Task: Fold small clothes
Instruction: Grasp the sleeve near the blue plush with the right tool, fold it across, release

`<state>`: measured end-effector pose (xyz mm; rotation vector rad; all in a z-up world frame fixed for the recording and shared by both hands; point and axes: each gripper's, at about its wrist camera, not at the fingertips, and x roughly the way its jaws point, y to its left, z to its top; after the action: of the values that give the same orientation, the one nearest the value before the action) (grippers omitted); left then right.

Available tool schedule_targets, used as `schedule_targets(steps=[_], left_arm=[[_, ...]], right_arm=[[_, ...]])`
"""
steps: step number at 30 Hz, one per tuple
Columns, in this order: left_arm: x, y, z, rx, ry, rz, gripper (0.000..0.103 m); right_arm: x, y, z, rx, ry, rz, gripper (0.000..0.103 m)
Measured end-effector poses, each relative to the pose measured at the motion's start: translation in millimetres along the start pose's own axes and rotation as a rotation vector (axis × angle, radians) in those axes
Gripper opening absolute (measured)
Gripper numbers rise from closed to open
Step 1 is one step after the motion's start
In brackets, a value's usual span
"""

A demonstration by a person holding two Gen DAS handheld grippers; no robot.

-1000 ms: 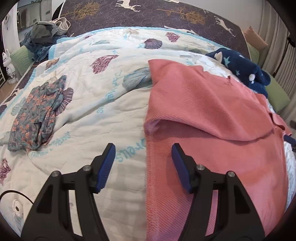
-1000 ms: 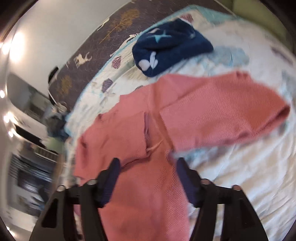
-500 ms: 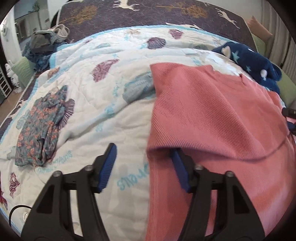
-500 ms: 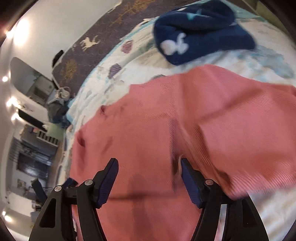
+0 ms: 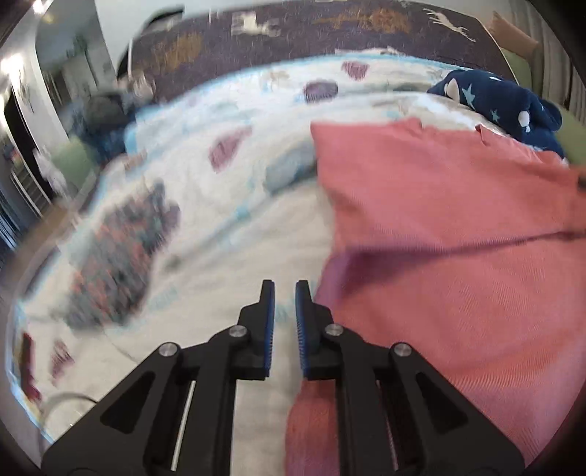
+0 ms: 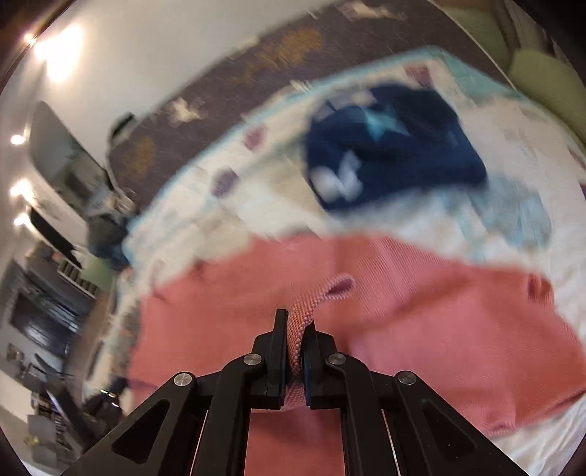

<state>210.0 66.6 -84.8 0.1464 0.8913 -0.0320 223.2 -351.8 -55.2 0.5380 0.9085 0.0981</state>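
Salmon-pink ribbed knit sweater [image 5: 439, 227] lies on white shell-print quilt [image 5: 234, 219]. Your right gripper [image 6: 295, 337] just closed, pinching sweater fold. Left gripper [image 5: 285, 293] narrowed beside edge, holding nothing. Knit soft, stretchy; grip hem edges.

No writing, label, brand or number can be read in either view. The white quilt [image 5: 227, 234] carries only blurred patches of colour, and any lettering on it is smeared past reading. The dark bedspread [image 5: 329, 33] at the far edge shows only pictures.
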Motion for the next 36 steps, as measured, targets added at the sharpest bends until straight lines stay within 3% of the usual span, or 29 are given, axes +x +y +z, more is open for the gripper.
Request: schedule_targets(steps=[3, 6, 9, 11, 14, 15, 17, 18, 23, 26, 31, 34, 36], left_arm=[[-4, 9, -2, -0.044, 0.018, -0.039, 0.014], [-25, 6, 8, -0.037, -0.051, -0.068, 0.014], [-43, -9, 32, -0.014, -0.136, -0.146, 0.014], [-40, -26, 50, -0.008, -0.148, -0.215, 0.014], [-11, -45, 64, -0.041, -0.075, -0.334, 0.014], [9, -53, 66, -0.046, -0.002, -0.331, 0.014], [45, -62, 60, -0.023, 0.113, -0.202, 0.015], [43, -60, 58, -0.031, 0.037, -0.196, 0.016], [30, -63, 57, -0.032, 0.051, -0.118, 0.016], [15, -57, 52, -0.054, 0.042, -0.15, 0.016], [0, -57, 53, -0.057, 0.003, -0.235, 0.018], [0, -73, 54, -0.004, -0.018, -0.286, 0.03], [10, -85, 51, 0.037, 0.007, -0.256, 0.032]], right_arm=[[16, -12, -18, 0.027, 0.076, 0.005, 0.009], [10, -20, -21, 0.045, 0.048, 0.016, 0.01], [2, -18, -11, 0.038, 0.015, 0.013, 0.01], [-4, -14, -6, 0.014, -0.002, -0.024, 0.016], [-24, -7, -5, -0.031, -0.083, -0.159, 0.037], [-31, -6, -7, -0.045, -0.109, -0.188, 0.045], [-42, -5, -15, -0.084, -0.13, -0.221, 0.047], [-46, -3, -23, -0.134, -0.112, -0.242, 0.047], [-45, 1, -56, -0.363, -0.05, -0.334, 0.047], [-36, 0, -61, -0.407, -0.042, -0.353, 0.047], [-27, -3, -61, -0.417, -0.004, -0.294, 0.046], [-35, 3, -68, -0.463, -0.021, -0.256, 0.047], [-32, 6, -70, -0.492, -0.025, -0.312, 0.045]])
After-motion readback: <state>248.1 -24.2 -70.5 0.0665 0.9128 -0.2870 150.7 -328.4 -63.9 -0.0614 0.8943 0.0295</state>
